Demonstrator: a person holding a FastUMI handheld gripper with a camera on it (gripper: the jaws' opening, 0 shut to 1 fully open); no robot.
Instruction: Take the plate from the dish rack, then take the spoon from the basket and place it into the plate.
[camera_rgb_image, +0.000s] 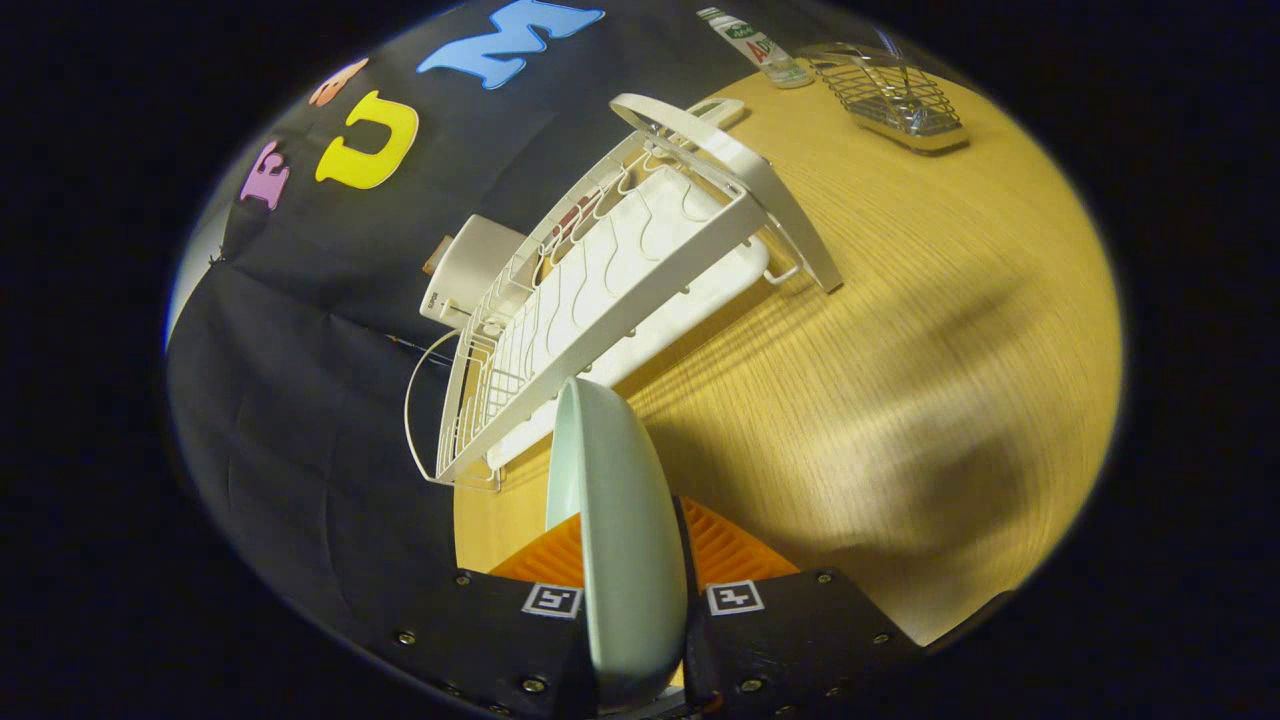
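A pale green plate (620, 520) stands on edge between my fingers, and my gripper (632, 560) is shut on it. The plate is held above the wooden table (900, 380), just in front of the near end of the white dish rack (610, 290). The rack's slots look empty. Far beyond the fingers, at the table's back edge, a wire basket (895, 95) holds a metal utensil whose handle sticks up; I cannot tell whether it is the spoon.
A clear bottle (755, 45) with a green and white label stands next to the basket. A white box (465, 270) sits behind the rack against the black cloth wall. Bare wood lies to the right of the plate.
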